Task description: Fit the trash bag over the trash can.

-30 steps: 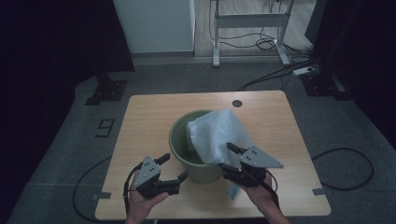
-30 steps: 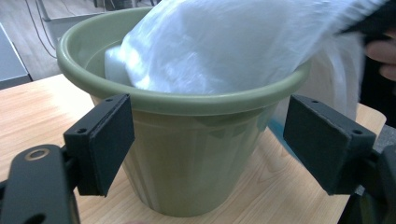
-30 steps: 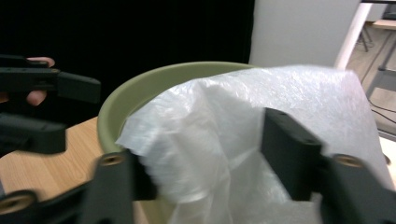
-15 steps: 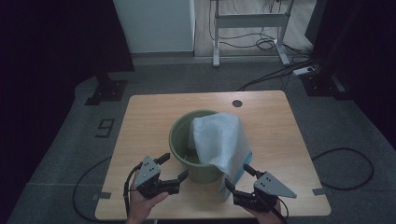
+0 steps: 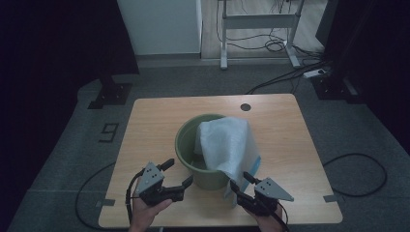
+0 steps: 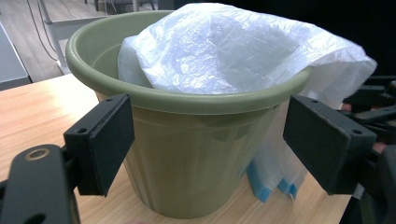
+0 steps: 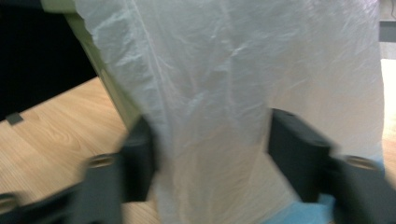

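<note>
- At the centre of the high view I see the green pot standing upright on the wooden desk, a little toward the lower edge.
- A white plastic bag lies partly inside the pot and hangs over its rim on the right side of the frame, down the outer wall to the desk.
- The lower end of the bag has a blue edge, which I see beside the foot of the pot in the left gripper view.
- My left hand-held gripper is at the lower left of the high view, just beside the pot. It is released: its two black jaws stand wide apart.
- In the left gripper view the pot is between these jaws, but the pads do not touch its wall.
- My right hand-held gripper is at the lower right of the high view, at the hanging part of the bag.
- In the right gripper view the bag falls between the two jaws. The picture is blurred there, but I see a gap on each side of the plastic, so this hand-held gripper is also released and grasps nothing.
- A dark round hole is in the desk at the upper right, well apart from the pot.
</note>
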`<act>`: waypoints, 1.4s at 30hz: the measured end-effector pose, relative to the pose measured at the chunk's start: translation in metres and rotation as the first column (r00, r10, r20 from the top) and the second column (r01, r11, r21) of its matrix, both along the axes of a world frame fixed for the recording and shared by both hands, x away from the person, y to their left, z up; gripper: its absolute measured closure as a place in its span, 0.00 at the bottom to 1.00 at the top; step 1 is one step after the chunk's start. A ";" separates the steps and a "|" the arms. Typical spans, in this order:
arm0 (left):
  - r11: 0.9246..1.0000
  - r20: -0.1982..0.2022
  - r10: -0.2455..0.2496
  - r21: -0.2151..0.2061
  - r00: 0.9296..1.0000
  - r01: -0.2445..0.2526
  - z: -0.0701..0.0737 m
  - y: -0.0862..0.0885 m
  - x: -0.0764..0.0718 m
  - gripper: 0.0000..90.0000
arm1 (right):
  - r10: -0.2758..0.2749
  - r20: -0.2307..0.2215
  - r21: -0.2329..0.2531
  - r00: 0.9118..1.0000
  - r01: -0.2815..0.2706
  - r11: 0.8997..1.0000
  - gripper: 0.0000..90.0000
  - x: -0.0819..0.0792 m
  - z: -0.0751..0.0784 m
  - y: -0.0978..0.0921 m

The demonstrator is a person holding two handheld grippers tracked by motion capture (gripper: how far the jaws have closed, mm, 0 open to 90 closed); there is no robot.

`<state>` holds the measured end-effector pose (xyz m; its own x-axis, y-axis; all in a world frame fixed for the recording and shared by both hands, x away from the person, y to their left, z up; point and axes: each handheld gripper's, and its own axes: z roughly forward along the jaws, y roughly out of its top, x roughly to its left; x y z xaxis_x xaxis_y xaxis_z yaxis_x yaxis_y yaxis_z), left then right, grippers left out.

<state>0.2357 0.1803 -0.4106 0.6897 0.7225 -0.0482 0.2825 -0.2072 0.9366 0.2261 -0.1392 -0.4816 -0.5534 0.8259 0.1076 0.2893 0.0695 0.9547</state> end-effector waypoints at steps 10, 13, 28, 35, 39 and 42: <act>1.000 0.012 -0.007 0.008 1.000 0.007 0.005 -0.005 0.000 0.18 | -0.153 0.049 -0.050 0.987 0.156 0.987 0.99 0.009 0.006 -0.022; 1.000 0.017 -0.014 0.009 1.000 0.014 0.007 -0.008 0.001 0.19 | -0.160 0.072 -0.007 0.985 0.161 0.987 0.99 0.014 0.019 -0.033; 0.997 0.043 -0.064 0.037 0.997 0.062 0.020 -0.034 0.006 0.19 | -0.022 0.237 0.052 0.971 0.010 0.999 0.99 0.023 0.112 -0.025; 0.995 0.049 -0.090 0.040 0.995 0.088 0.026 -0.045 0.011 0.19 | 0.051 0.239 0.013 0.970 -0.056 0.998 0.99 0.031 0.126 0.001; 0.994 0.051 -0.104 0.052 0.993 0.101 0.029 -0.053 0.015 0.19 | 0.072 0.220 0.004 0.973 -0.075 0.997 0.99 0.035 0.125 0.010; 0.993 0.053 -0.108 0.053 0.993 0.105 0.031 -0.058 0.018 0.20 | 0.086 0.211 -0.007 0.974 -0.086 0.996 0.99 0.036 0.123 0.014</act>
